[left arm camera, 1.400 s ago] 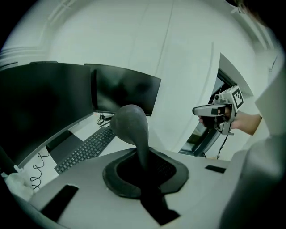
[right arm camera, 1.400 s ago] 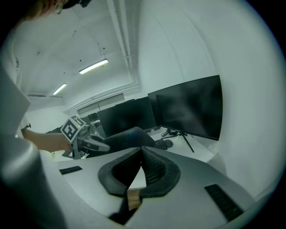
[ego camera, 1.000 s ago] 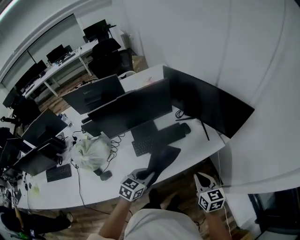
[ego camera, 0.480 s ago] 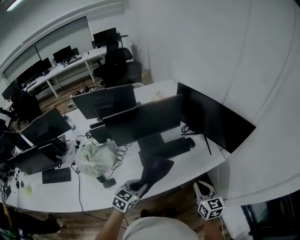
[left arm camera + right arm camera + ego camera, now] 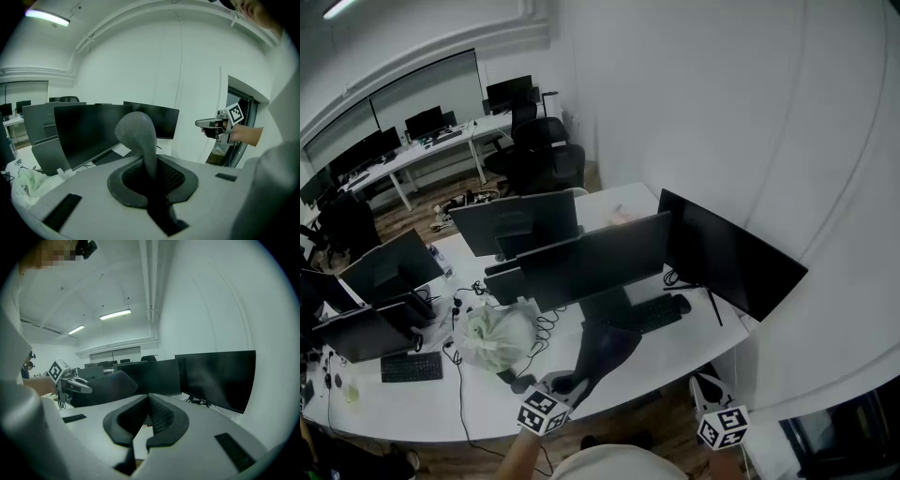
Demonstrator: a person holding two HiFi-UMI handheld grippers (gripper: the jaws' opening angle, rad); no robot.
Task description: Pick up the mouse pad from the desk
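The dark grey mouse pad [image 5: 605, 352] hangs limp in the air above the white desk's [image 5: 694, 342] near edge. My left gripper [image 5: 565, 382] is shut on its lower end. In the left gripper view the mouse pad [image 5: 138, 133] rises bent out of the left gripper [image 5: 151, 173]. My right gripper [image 5: 705, 382] hangs off the desk's front at the right, shut and empty. In the right gripper view the pads of the right gripper [image 5: 149, 399] meet at the tips with nothing between them, and the mouse pad [image 5: 105, 387] shows at the left.
A black keyboard [image 5: 652, 314] lies behind the pad's place, under a row of dark monitors [image 5: 600, 258]. A crumpled plastic bag [image 5: 495, 336] and a mouse [image 5: 522, 382] with cables sit to the left. More desks and chairs stand further back.
The left gripper has drawn back from the desk toward the person and risen a little, with the pad in it. The right gripper has risen slightly too.
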